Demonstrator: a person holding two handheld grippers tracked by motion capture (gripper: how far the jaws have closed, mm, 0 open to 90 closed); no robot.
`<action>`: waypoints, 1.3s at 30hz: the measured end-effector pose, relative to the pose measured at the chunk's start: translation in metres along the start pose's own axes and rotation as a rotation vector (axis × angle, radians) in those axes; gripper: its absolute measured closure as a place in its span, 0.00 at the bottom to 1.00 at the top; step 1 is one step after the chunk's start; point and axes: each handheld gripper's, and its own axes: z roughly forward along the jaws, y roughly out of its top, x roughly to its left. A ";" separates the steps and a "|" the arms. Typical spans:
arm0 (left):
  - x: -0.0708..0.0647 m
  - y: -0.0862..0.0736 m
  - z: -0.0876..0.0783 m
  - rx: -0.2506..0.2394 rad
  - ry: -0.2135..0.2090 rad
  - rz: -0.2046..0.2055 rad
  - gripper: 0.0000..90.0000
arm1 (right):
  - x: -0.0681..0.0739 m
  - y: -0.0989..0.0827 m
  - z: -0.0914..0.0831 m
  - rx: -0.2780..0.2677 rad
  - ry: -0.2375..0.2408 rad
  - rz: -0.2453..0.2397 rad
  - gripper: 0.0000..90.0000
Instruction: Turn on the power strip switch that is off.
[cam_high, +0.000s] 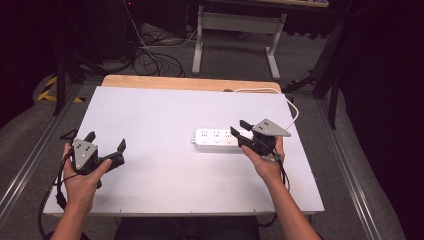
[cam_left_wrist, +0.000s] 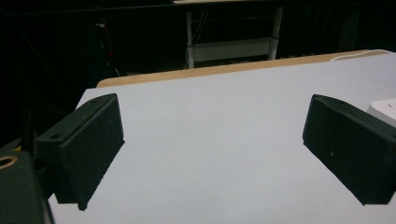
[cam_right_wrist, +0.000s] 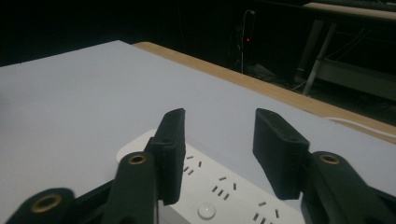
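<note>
No readable writing: power strip (cam_high: 216, 139).

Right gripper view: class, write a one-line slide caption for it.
Right tool, jaws apart, poised above a white power strip lying on the white table.

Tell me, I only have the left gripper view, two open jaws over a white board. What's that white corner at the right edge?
Observer: A white power strip, lying flat near the board's right side.
Operator: Is the other gripper near it?
Observer: Yes, the right gripper is over the strip's right end, jaws apart.
Operator: Is it plugged in somewhere?
Observer: Its white cord runs off the board's far right; the plug end is hidden.
</note>
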 end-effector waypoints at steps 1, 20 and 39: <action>0.000 0.000 0.000 0.000 0.001 0.000 0.07 | -0.001 0.000 0.000 -0.022 -0.003 0.001 0.47; 0.001 0.000 -0.001 -0.005 0.000 -0.008 0.06 | -0.007 0.000 -0.007 -0.059 -0.022 0.029 0.10; 0.002 0.002 -0.002 -0.017 0.010 -0.018 0.06 | -0.038 -0.025 -0.049 -0.098 -0.081 0.076 0.04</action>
